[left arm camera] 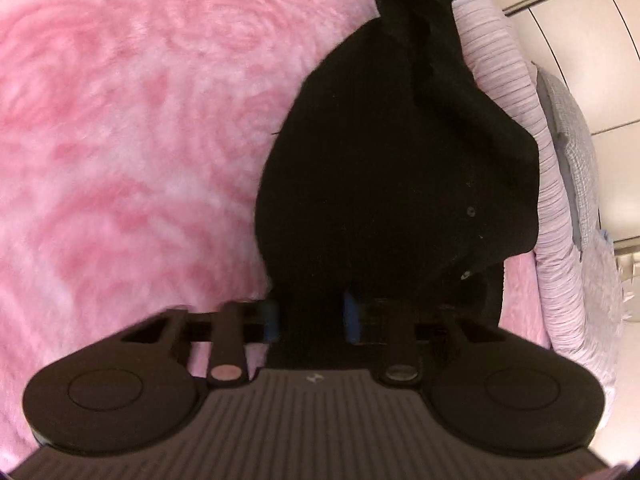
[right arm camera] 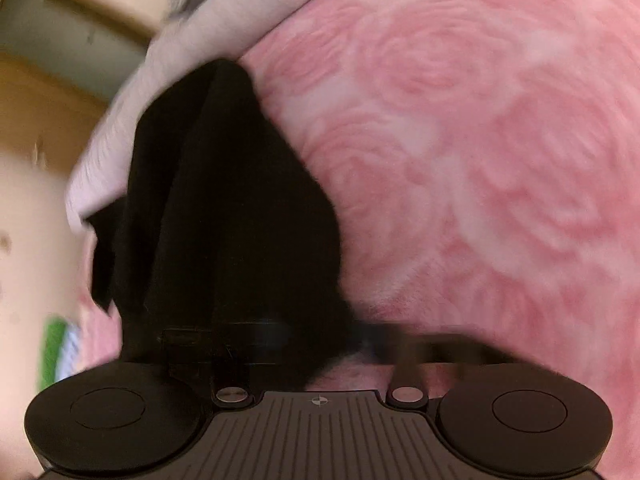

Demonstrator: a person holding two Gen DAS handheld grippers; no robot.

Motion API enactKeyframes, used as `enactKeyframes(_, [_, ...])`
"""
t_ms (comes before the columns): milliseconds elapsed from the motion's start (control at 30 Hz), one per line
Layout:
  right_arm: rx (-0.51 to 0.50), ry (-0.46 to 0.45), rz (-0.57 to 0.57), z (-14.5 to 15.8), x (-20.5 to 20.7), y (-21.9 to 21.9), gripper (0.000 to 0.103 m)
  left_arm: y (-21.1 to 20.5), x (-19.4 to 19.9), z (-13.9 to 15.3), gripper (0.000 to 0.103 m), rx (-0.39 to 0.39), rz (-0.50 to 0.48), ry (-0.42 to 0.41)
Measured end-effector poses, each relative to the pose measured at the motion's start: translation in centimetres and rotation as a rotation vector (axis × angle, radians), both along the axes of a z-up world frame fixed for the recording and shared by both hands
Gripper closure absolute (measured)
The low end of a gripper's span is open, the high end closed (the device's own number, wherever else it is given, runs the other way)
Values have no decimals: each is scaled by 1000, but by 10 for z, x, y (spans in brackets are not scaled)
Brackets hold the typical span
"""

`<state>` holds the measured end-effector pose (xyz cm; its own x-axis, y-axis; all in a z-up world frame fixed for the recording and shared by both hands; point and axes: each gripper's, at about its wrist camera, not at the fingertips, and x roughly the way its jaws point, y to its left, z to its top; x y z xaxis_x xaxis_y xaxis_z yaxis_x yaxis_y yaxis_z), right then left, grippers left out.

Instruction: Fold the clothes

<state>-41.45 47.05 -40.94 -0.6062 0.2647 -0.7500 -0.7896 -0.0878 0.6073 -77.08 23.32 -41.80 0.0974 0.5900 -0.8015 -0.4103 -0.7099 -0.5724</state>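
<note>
A black garment (left arm camera: 392, 160) hangs bunched from my left gripper (left arm camera: 312, 316), whose blue-padded fingers (left arm camera: 352, 316) are shut on its edge, above a pink rose-patterned fleece blanket (left arm camera: 120, 140). In the right wrist view the same black garment (right arm camera: 224, 208) drapes from my right gripper (right arm camera: 320, 340), which is shut on its cloth; its fingertips are blurred and partly hidden by the fabric. The garment hangs in folds over the blanket's (right arm camera: 460, 160) left edge.
A pale lilac striped bedding roll (left arm camera: 516, 80) runs along the blanket's right edge, with a grey checked pillow (left arm camera: 576, 152) and cream cabinets (left arm camera: 580, 40) beyond. The right wrist view shows lilac bedding (right arm camera: 120, 140), beige floor and a green item (right arm camera: 52, 352) at left.
</note>
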Motion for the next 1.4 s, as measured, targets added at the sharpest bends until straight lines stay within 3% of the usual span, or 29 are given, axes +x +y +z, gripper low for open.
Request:
enactKeyframes(100, [38, -38, 54, 23, 1, -3, 93, 11, 4, 35, 96, 11, -106, 111])
enactKeyframes(267, [14, 66, 32, 89, 77, -48, 94, -12, 13, 135, 96, 195, -267, 207])
enactKeyframes(333, [-99, 73, -9, 93, 111, -80, 94, -25, 28, 142, 93, 114, -385, 220])
enactKeyframes(400, [-226, -23, 2, 77, 126, -106, 91, -44, 39, 116, 89, -73, -425, 177])
enactKeyframes(467, [-323, -155, 14, 61, 138, -130, 82, -66, 41, 84, 94, -282, -362, 122])
enactKeyframes(500, [-356, -239, 20, 54, 143, -141, 80, -79, 40, 71, 94, -358, -319, 103])
enactKeyframes(533, [-347, -264, 27, 51, 146, -149, 75, -89, 40, 64, 93, -382, -288, 92])
enactKeyframes(600, [-316, -283, 41, 45, 151, -162, 68, -101, 41, 60, 93, -335, -242, 80])
enactKeyframes(667, [-269, -242, 29, 41, 154, -168, 61, -111, 43, 58, 79, -237, -204, 61])
enactKeyframes(733, [-226, -169, 5, 37, 155, -166, 58, -112, 41, 51, 74, -147, -158, 32])
enactKeyframes(867, [-152, -71, -2, 25, 152, -161, 51, -108, 38, 26, 73, -33, -60, -22])
enactKeyframes(1033, [-91, 40, -9, 5, 154, -154, 45, -106, 33, -9, 72, 103, 74, -153])
enactKeyframes(1133, [-77, 113, -7, -2, 148, -145, 44, -94, 35, -11, 70, 123, 37, -129])
enactKeyframes(1200, [-68, 108, 18, -2, 136, -138, 45, -86, 38, -9, 75, 119, -23, -85])
enactKeyframes(1233, [-70, 96, 32, 0, 132, -138, 52, -83, 40, -6, 87, 117, -66, -70])
enactKeyframes(1267, [-72, 84, 46, 1, 129, -137, 90, -81, 40, -3, 95, 119, -103, -67])
enactKeyframes(1333, [-80, 116, 54, 4, 130, -140, 91, -77, 42, 3, 95, 125, -177, -61])
enactKeyframes(1400, [-89, 150, 61, 6, 131, -143, 91, -74, 39, -1, 95, 107, -182, -72])
